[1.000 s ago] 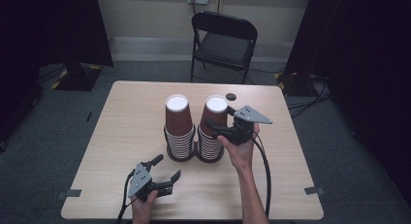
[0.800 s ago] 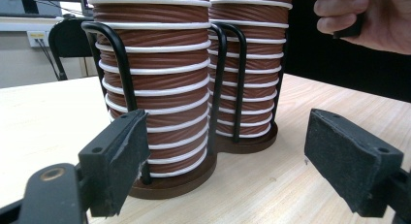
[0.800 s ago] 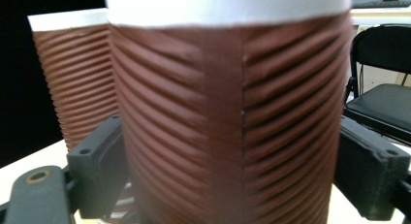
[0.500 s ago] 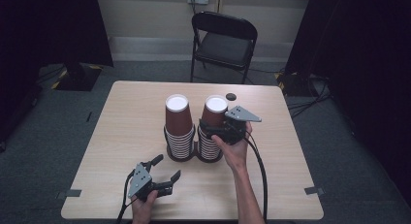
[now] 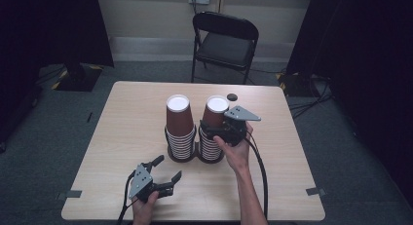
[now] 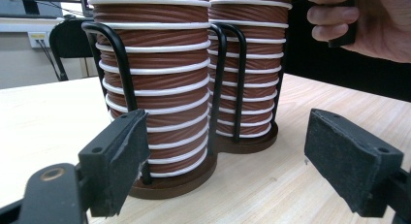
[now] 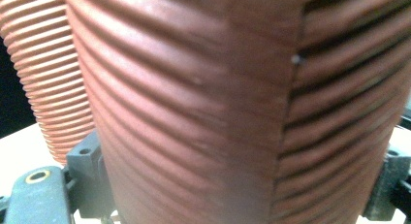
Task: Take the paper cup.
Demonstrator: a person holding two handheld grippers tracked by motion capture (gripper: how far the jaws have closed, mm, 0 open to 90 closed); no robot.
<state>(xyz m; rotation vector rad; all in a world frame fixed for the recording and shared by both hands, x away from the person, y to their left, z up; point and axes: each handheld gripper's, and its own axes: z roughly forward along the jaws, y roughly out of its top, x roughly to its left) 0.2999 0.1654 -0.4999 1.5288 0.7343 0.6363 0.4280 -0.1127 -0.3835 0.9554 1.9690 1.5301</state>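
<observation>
We've got the right gripper (image 5: 210, 129) on the top cup (image 5: 215, 112) of the right stack (image 5: 210, 146); jaws just closed in, straddling it, grip unconfirmed. Not lifted yet. Left gripper (image 5: 166, 170) idles wide open on the worktop (image 5: 126, 118).

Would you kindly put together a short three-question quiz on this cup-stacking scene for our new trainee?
1. True or false: the left gripper holds a cup.
2. How many cup stacks stand in the black wire holder?
3. The right gripper has its jaws around: A) the folding chair, B) the top cup of the right stack, C) the small dark disc.

Key: 1 false, its jaws are open and empty above the table. 2 two. 3 B.
</observation>
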